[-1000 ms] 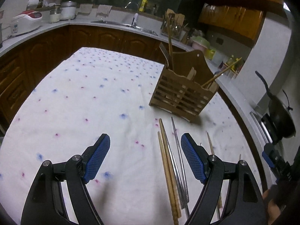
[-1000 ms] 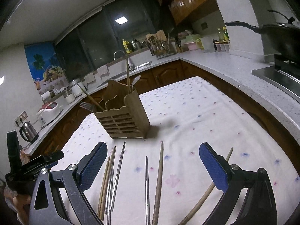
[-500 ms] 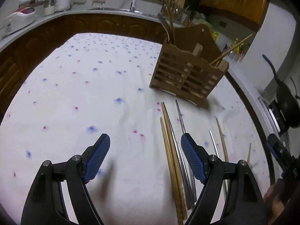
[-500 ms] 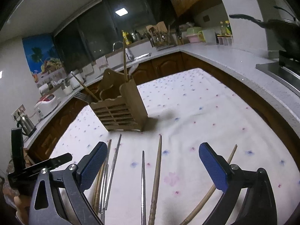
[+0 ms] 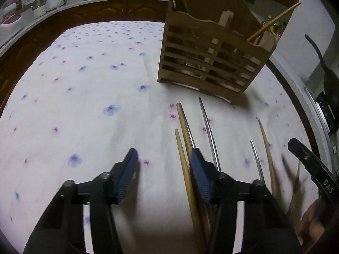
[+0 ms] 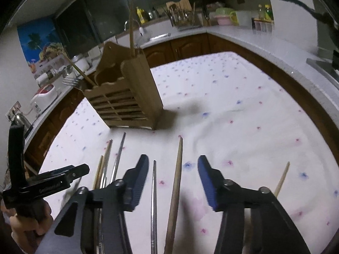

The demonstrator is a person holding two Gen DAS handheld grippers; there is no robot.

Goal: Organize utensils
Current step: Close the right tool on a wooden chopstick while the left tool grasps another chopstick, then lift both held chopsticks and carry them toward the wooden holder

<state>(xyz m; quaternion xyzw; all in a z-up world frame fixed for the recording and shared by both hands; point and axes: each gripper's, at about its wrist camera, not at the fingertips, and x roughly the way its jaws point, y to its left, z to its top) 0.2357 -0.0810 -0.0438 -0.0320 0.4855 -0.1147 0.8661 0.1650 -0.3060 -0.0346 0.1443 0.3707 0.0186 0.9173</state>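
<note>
A slatted wooden utensil holder (image 5: 207,63) (image 6: 127,101) stands on the flowered white tablecloth (image 5: 84,105), with a few utensils in it. Several wooden and metal chopsticks lie loose in front of it. My left gripper (image 5: 164,170) hangs low over the cloth and its jaws are closing. One wooden chopstick (image 5: 183,163) lies between them, close beside the right pad (image 5: 199,175), and is not pinched. My right gripper (image 6: 172,173) is closing too. A metal chopstick (image 6: 154,190) and a wooden chopstick (image 6: 177,175) lie between its pads, untouched.
More chopsticks (image 5: 208,131) (image 5: 264,146) lie to the right of the left gripper, and one (image 6: 281,180) to the right of the right gripper. A black pan (image 5: 330,84) sits on the stove at right. Jars (image 5: 46,2), a kettle (image 6: 19,120) and a dish rack (image 6: 182,19) line the counter.
Both grippers have dropped and moved forward over the chopsticks, nearer to the holder. Both pairs of jaws have narrowed from wide open to about half.
</note>
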